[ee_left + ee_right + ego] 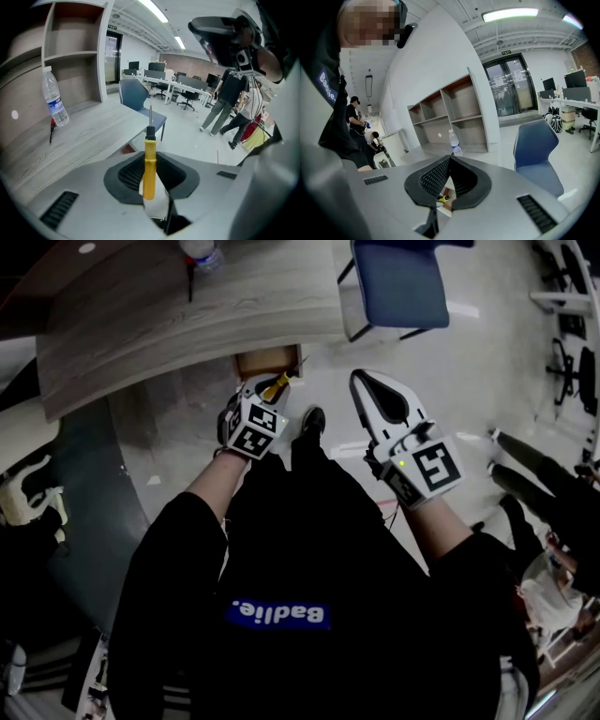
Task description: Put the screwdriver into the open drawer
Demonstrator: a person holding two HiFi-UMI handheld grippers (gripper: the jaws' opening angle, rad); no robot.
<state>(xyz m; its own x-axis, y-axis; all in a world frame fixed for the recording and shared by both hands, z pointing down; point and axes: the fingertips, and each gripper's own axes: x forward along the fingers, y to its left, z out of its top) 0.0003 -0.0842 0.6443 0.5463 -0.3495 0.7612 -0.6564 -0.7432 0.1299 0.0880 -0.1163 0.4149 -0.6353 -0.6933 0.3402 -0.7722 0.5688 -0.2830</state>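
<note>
Left tool (149, 157) grips screwdriver (149, 176) beside desk (89, 140), bottle (55, 101), chair (136, 96).

desk (187, 315): wide, grey wood | on it: water bottle (55, 101) stands up, thin red and black thing (51, 129) just beside it | chair (534, 145): blue, near the desk | shelves (450, 110): open, wood, behind the desk | far off: people (220, 105) standing

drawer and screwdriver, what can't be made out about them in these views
Drawer interior: head view, small, partly covered by the left gripper; contents unreadable.
Screwdriver tip: head view, too small and dark.
Right gripper view: both show only as a tiny sliver, walled in by the right gripper itself.
</note>
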